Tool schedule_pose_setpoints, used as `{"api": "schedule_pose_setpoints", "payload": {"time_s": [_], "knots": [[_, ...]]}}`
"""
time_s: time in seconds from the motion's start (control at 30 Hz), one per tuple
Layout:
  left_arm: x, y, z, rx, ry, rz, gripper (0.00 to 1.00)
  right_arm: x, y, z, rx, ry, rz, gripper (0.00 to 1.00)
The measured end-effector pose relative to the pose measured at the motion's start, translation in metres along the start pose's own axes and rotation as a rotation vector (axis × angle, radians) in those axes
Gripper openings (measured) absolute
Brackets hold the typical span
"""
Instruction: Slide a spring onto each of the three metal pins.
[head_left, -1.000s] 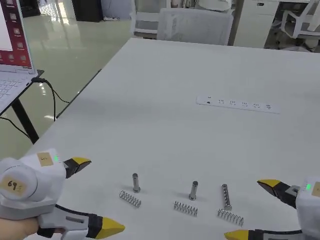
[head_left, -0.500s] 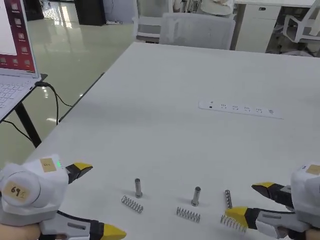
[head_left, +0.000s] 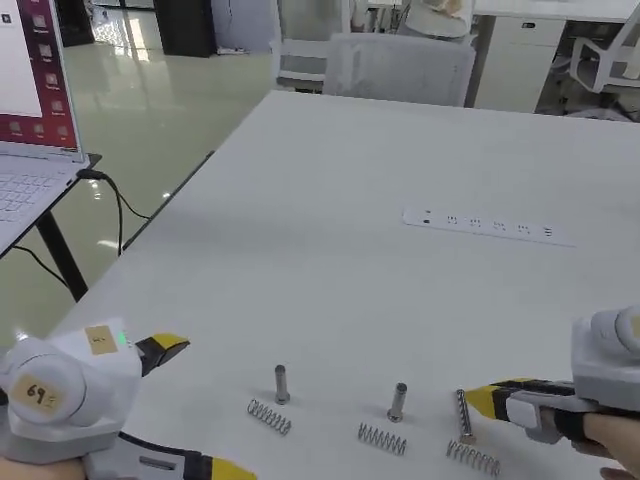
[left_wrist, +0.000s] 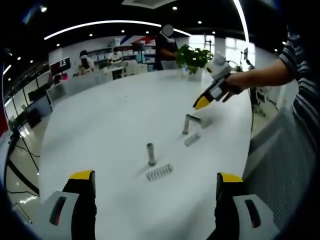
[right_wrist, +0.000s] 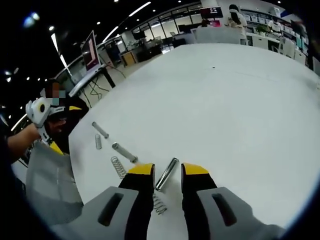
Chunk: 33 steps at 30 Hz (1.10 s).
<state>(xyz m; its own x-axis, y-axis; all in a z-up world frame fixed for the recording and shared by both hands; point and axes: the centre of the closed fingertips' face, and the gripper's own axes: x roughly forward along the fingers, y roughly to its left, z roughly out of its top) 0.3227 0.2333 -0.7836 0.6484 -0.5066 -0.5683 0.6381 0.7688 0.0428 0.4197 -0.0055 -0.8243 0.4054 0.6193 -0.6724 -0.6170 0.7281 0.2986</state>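
head view: left pin (head_left: 281, 384) and middle pin (head_left: 398, 401) stand upright on the table (head_left: 330, 250), right pin (head_left: 463, 415) lies flat, springs (head_left: 382, 438) just before them. left gripper view: left gripper (left_wrist: 156, 176) jaws wide apart. right gripper view: right gripper (right_wrist: 168, 169) jaws flank the right pin; clamped or not, cannot tell.

Right claw (right_wrist: 168, 168), yellow-tipped jaws narrowly apart astride a shiny steel pin (right_wrist: 170, 168) lying on the white desk (right_wrist: 225, 100), small coiled wire spring (right_wrist: 159, 204) beside it, second pin (right_wrist: 125, 152) and second spring (right_wrist: 118, 166) to the left
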Motion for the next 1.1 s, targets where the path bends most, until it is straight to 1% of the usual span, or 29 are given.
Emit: {"api": "schedule_pose_setpoints", "payload": {"time_s": [0.13,0.27,0.4,0.43,0.47,0.53,0.67,0.9,1.0,1.1], "knots": [[-0.001,0.001,-0.001,-0.001,0.003,0.000,0.98,0.010,0.001,-0.002,0.013,0.025,-0.008,0.18],[-0.002,0.000,-0.001,-0.002,0.002,0.000,0.98,0.019,-0.006,-0.005,0.017,0.060,-0.050,0.16],[-0.002,-0.001,0.000,0.004,0.002,0.003,0.97,0.026,-0.009,-0.008,0.036,0.081,-0.068,0.13],[-0.002,-0.001,0.000,0.002,0.002,0.002,0.97,0.026,-0.009,-0.009,0.035,0.084,-0.070,0.13],[-0.003,-0.001,0.000,0.002,0.002,0.002,0.97,0.028,-0.009,-0.011,0.024,0.100,-0.076,0.12],[-0.003,0.000,0.000,0.002,0.002,0.004,0.97,0.029,-0.008,-0.013,0.017,0.113,-0.077,0.11],[-0.002,-0.001,-0.001,0.000,0.000,0.004,0.97,0.032,-0.009,-0.011,0.010,0.124,-0.090,0.11],[-0.001,-0.001,-0.002,-0.002,-0.001,0.003,0.97,0.036,-0.010,-0.012,0.007,0.138,-0.109,0.08],[-0.001,-0.002,-0.003,-0.007,-0.002,0.002,0.96,0.036,-0.008,-0.013,-0.023,0.139,-0.108,0.08],[0.000,-0.003,-0.004,-0.008,-0.001,0.000,0.96,0.034,-0.010,-0.014,-0.046,0.141,-0.118,0.05]]}}
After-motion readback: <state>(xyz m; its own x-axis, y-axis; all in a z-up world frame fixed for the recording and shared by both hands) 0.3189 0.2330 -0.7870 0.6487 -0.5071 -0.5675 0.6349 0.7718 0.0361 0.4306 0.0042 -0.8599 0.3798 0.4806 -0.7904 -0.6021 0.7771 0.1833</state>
